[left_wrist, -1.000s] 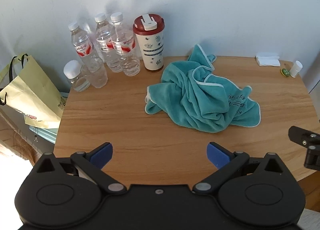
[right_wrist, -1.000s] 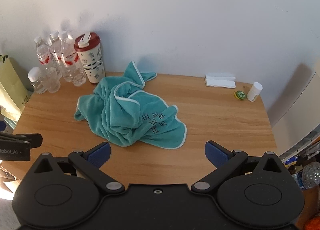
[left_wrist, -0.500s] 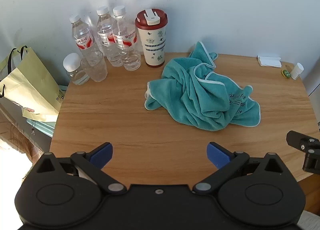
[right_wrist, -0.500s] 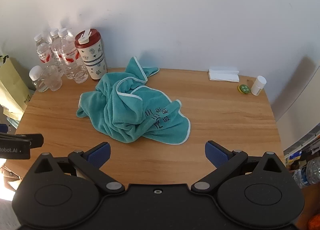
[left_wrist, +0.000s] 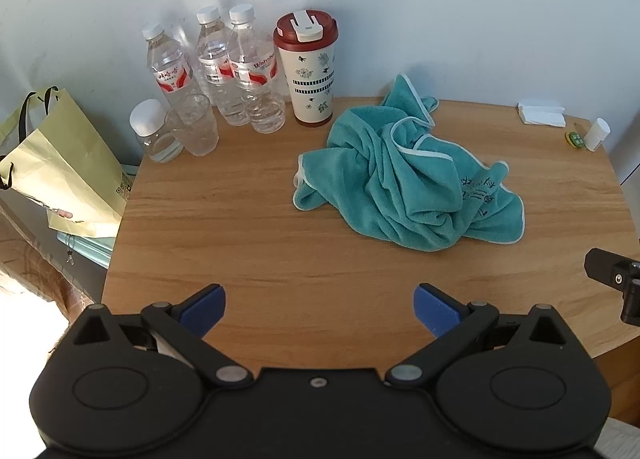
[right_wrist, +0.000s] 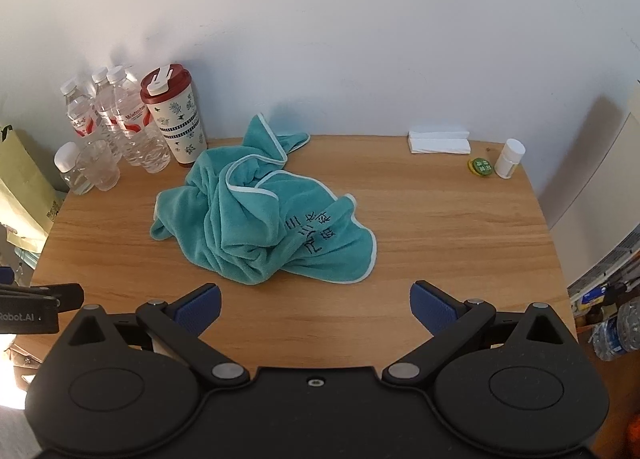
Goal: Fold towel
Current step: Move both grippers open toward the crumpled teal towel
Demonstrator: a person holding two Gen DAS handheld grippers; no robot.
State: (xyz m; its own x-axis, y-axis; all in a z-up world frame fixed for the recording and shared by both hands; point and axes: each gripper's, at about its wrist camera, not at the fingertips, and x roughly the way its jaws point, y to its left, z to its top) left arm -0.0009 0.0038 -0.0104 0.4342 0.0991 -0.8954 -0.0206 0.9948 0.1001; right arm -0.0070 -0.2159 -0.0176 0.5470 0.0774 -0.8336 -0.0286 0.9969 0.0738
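A teal towel (left_wrist: 404,179) with white piping and dark embroidered characters lies crumpled in a heap on the wooden table (left_wrist: 240,227); in the right wrist view the towel (right_wrist: 260,219) sits left of centre. My left gripper (left_wrist: 319,309) hovers over the table's near edge, open, with nothing between its blue pads, well short of the towel. My right gripper (right_wrist: 315,305) is also open and empty, just in front of the towel's near hem. Each gripper's black body shows at the edge of the other's view.
Three water bottles (left_wrist: 224,67), a red-lidded tumbler (left_wrist: 308,67), a plastic cup (left_wrist: 194,125) and a small jar (left_wrist: 154,131) stand at the back left. Folded tissues (right_wrist: 439,141), a green cap (right_wrist: 480,166) and a white vial (right_wrist: 509,158) sit back right. A yellow bag (left_wrist: 56,163) hangs left.
Both grippers have shifted slightly relative to the table; the towel now appears a little higher and closer to centre in the right view. The towel itself has not moved. Both stay open.
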